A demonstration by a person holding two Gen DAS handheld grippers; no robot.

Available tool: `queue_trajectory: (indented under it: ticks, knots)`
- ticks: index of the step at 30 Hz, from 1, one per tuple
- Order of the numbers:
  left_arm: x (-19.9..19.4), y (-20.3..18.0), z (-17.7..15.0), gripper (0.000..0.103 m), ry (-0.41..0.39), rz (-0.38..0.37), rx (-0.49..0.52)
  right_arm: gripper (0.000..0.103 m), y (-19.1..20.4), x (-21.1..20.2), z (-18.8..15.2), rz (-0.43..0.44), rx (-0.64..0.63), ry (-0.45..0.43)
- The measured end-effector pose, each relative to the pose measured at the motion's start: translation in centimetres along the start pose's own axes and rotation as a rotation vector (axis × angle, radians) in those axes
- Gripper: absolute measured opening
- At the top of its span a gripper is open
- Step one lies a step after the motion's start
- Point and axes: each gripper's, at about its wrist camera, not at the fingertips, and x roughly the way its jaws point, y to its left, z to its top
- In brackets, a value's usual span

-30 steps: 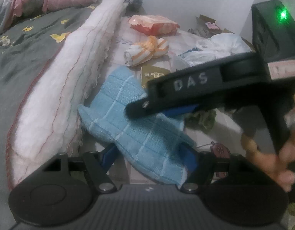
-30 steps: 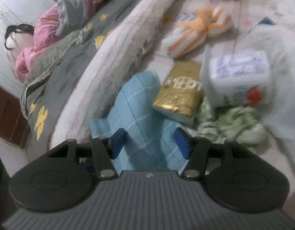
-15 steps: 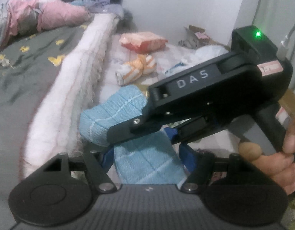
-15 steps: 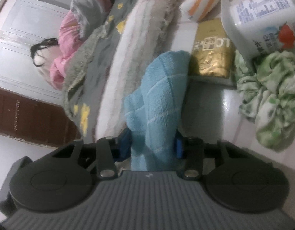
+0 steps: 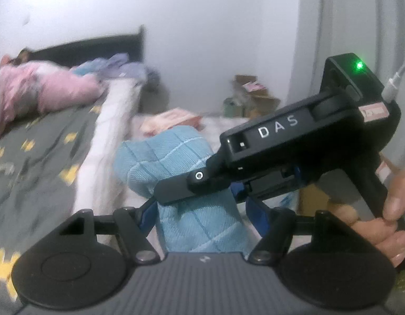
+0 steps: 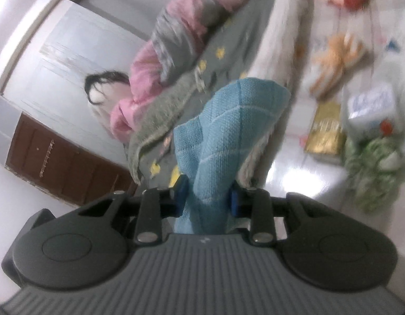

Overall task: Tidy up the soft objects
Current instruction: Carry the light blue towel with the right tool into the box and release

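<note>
The right hand-held gripper is closing on the blue cloth, held upright off the floor; the left hand-held gripper straddles its lower part, jaws wide.

You are in a bedroom of a home. A bed with a grey star-patterned blanket and a pink quilt fills one side, its dark headboard against a white wall. Beside it, cloths and packets lie scattered on a pale tiled floor. A brown wooden door stands beyond the bed.
</note>
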Motion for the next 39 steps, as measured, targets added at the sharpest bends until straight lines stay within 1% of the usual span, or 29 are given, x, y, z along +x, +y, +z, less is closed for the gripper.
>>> queue_trajectory:
  ticks: [4, 8, 11, 13, 15, 18, 20, 23, 26, 27, 29, 31, 32, 35, 36, 38, 39]
  knots:
    - [1.8, -3.5, 2.2, 0.072, -0.021, -0.077, 0.059, 0.028, -0.8, -5.2, 0.6, -0.032, -0.006, -0.099]
    - [4.8, -8.4, 4.4, 0.074, -0.013, -0.186, 0.135, 0.028, -3.4, -11.3, 0.6, -0.086, 0.027, -0.207]
    - [7.9, -12.5, 5.9, 0.075, 0.018, -0.273, 0.171, 0.025, -5.9, -16.1, 0.4, -0.16, 0.055, -0.288]
    - [9.7, -15.1, 6.6, 0.077, 0.034, -0.322, 0.191, 0.024, -7.7, -19.5, 0.2, -0.215, 0.082, -0.339]
    - [10.9, -16.9, 7.0, 0.078, 0.044, -0.359, 0.196, 0.022, -9.4, -22.5, 0.1, -0.266, 0.109, -0.38]
    - [11.8, -17.9, 6.9, 0.081, 0.051, -0.399, 0.187, 0.021, -11.4, -26.5, 0.2, -0.368, 0.129, -0.438]
    - [12.2, -17.6, 6.6, 0.081, 0.058, -0.399, 0.182, 0.02, -12.5, -28.4, 0.6, -0.448, 0.121, -0.459]
    - [12.2, -16.3, 6.0, 0.081, 0.066, -0.363, 0.171, 0.02, -14.3, -30.1, 1.9, -0.616, 0.069, -0.442]
    - [12.0, -14.5, 5.9, 0.081, 0.072, -0.326, 0.135, 0.02, -16.3, -30.3, 3.5, -0.77, 0.022, -0.39]
    - [11.9, -13.8, 6.0, 0.081, 0.07, -0.31, 0.123, 0.02, -16.9, -30.2, 4.1, -0.84, -0.008, -0.364]
    - [11.7, -12.5, 6.1, 0.081, 0.066, -0.279, 0.103, 0.02, -18.2, -29.8, 5.0, -0.941, -0.051, -0.316]
    - [11.6, -11.5, 6.1, 0.081, 0.062, -0.252, 0.085, 0.02, -19.3, -28.8, 5.7, -1.015, -0.084, -0.266]
    - [11.6, -11.1, 6.2, 0.081, 0.062, -0.243, 0.076, 0.021, -19.7, -27.6, 6.2, -1.052, -0.108, -0.237]
    - [11.1, -9.8, 6.3, 0.081, 0.063, -0.221, 0.043, 0.023, -20.7, -24.2, 6.3, -1.152, -0.181, -0.131]
    - [11.1, -9.5, 6.1, 0.081, 0.066, -0.217, 0.037, 0.023, -20.9, -23.4, 6.3, -1.172, -0.199, -0.11]
    - [10.6, -8.8, 5.7, 0.081, 0.071, -0.207, 0.031, 0.029, -20.9, -21.9, 6.2, -1.207, -0.237, -0.078]
    - [10.6, -8.5, 5.5, 0.081, 0.074, -0.201, 0.031, 0.031, -20.5, -21.4, 6.0, -1.221, -0.25, -0.077]
